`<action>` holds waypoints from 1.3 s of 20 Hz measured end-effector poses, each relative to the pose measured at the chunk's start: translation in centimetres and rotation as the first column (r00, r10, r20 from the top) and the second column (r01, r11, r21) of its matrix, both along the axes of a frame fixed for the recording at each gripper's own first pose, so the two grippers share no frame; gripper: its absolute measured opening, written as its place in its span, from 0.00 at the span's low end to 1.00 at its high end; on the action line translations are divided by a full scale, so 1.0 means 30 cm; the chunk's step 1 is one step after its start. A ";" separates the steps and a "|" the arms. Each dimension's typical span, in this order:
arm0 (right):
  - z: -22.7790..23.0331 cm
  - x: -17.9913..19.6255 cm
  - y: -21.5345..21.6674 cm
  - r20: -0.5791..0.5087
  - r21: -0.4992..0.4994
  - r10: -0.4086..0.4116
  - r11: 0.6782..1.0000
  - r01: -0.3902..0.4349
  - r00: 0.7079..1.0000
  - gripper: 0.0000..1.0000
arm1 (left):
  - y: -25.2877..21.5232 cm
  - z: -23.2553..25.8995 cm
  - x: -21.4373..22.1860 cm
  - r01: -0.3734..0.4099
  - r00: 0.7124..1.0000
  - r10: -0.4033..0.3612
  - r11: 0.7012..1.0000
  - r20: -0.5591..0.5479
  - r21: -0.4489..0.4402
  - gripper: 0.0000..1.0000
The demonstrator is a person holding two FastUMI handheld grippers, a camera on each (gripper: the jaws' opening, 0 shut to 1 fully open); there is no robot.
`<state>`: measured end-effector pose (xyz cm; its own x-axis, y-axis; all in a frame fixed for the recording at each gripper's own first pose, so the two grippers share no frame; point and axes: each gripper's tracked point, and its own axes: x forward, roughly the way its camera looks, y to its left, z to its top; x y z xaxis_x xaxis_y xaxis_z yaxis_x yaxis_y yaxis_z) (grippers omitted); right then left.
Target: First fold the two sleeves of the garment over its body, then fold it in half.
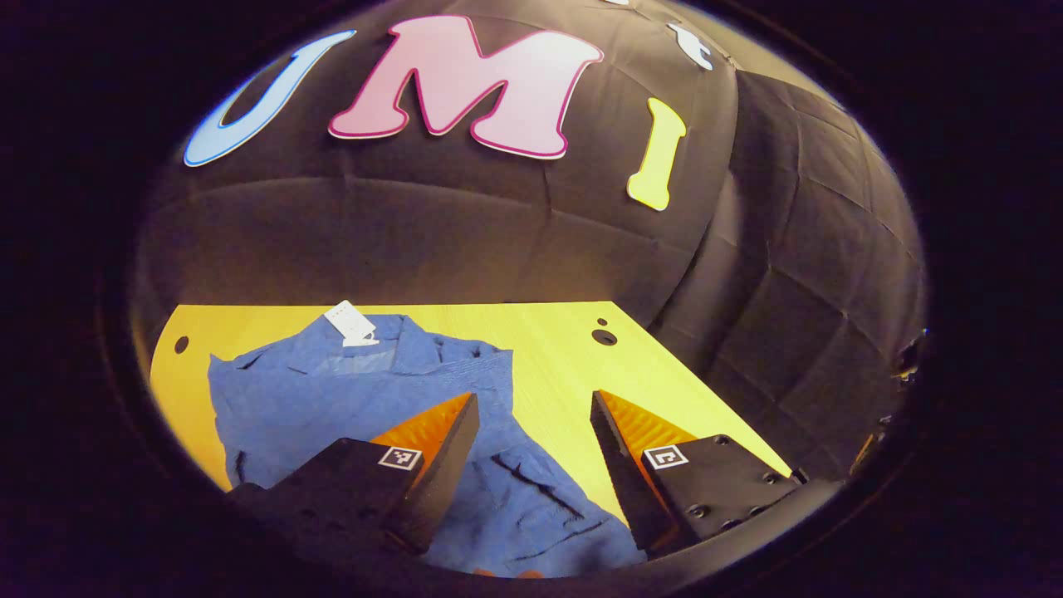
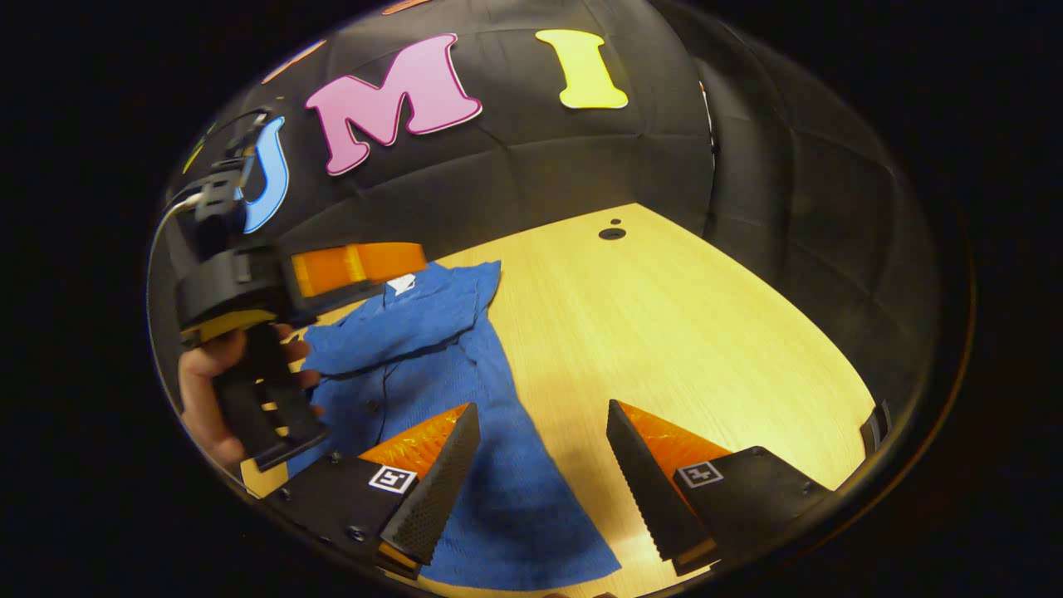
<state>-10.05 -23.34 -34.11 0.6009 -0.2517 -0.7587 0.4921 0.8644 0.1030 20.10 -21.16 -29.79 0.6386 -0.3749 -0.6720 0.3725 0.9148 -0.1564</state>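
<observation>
**Both sets of fingers apart above the garment, nothing held.**

We are holding the left gripper (image 1: 534, 415) with its fingers spread wide and gripping nothing, hovering over the lower part of the blue garment (image 1: 332, 399); the right gripper (image 2: 540, 428) is likewise standing open and empty over the garment's near hem. The garment is lying flat but wrinkled on the yellow wooden surface (image 1: 548, 349), collar and white tag (image 1: 351, 324) toward the booth wall. In the right gripper view, one sleeve (image 2: 390, 328) is lying across the chest. We are judging the fabric as light, soft and limp: it will drape and bunch, so we are advising a pinch at a cuff or hem edge, not mid-panel.
</observation>
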 end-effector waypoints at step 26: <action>-0.202 -0.454 0.191 -0.412 0.049 0.118 0.993 -0.108 0.903 0.80 | 0.891 -0.305 -1.000 -0.246 0.863 0.389 0.881 -0.322 0.404 0.72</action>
